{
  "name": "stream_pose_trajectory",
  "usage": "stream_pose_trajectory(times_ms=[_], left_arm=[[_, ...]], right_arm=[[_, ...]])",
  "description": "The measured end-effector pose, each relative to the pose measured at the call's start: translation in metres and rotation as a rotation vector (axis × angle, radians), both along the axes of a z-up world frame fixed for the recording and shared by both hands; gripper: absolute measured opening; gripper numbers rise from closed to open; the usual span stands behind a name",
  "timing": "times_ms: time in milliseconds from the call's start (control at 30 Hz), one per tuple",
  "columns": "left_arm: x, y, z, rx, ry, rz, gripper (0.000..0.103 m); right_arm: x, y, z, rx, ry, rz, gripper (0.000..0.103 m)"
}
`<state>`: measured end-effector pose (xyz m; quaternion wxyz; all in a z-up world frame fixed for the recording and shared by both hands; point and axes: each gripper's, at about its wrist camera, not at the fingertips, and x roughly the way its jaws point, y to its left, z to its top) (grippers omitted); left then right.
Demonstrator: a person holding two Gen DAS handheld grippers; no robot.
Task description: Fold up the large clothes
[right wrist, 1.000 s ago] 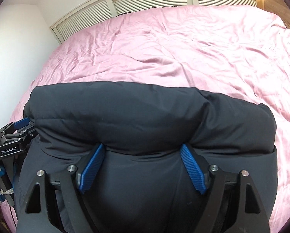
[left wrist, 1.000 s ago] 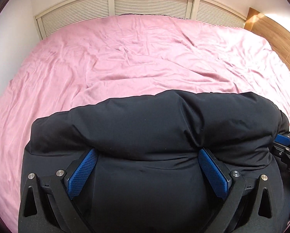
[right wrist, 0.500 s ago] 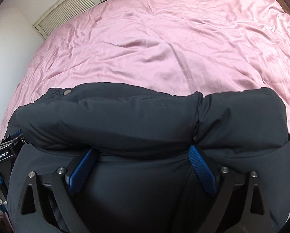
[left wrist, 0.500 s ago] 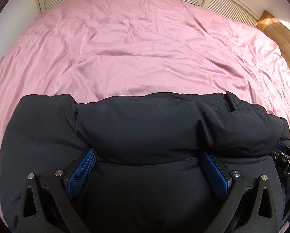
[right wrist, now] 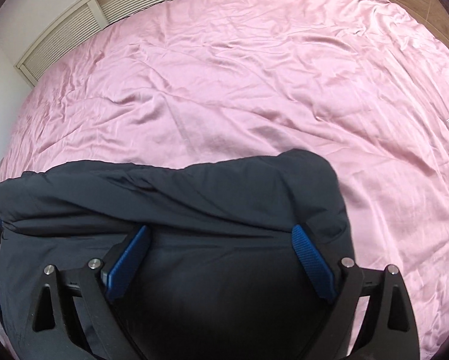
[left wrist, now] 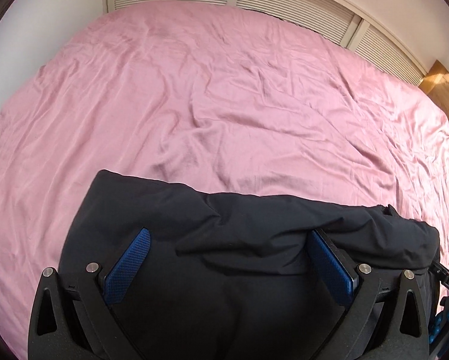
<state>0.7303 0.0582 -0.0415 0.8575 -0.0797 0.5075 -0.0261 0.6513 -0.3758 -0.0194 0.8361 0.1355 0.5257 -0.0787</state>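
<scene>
My left gripper is spread wide, its blue pads lying against a black padded jacket without pinching it. My right gripper is likewise spread, its pads resting at either side of the same jacket. The jacket lies folded into a thick bundle at the near edge of a bed covered by a wrinkled pink sheet; its folded upper layer overhangs the tips of both pairs of fingers. Behind the bed stands a row of louvred panels. A wooden surface shows at the right edge of the left view.
</scene>
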Motion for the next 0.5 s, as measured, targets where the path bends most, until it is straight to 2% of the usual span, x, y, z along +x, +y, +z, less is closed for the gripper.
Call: stream_pose_trajectory(times_ms=[100,300,500], left_arm=[[-0.015,0.015,0.016,0.013,-0.041,0.017,0.102],[-0.068,0.019,0.038,0.045,-0.122,-0.022,0.102],[-0.117,-0.002,0.026,0.116,-0.151,-0.085,0.102]], right_arm=[[-0.018,-0.005,0.018,-0.022,-0.042,0.009,0.095],[-0.063,0.012,0.054,0.02,-0.139,0.089,0.095],[-0.106,0.056,0.052,0.014,-0.157,0.216,0.095]])
